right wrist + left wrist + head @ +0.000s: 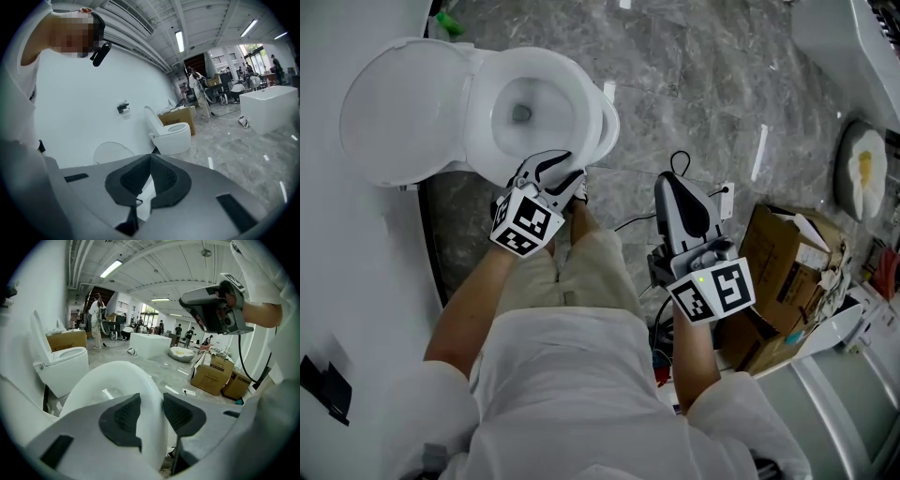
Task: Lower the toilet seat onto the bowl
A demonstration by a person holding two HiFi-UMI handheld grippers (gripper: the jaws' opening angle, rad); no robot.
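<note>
The toilet seat is not yet down flat. It appears to hang tilted just above the bowl, its front rim jutting past the bowl's front edge, while the lid stands open behind. Judging from this, most of the lowering is done. What remains is to lay the seat on the rim and let go.

The left gripper clamps the seat's front rim, with the white edge pinched between its pads. The right gripper hovers well apart over the grey marble floor, jaws pressed together on nothing.
</note>
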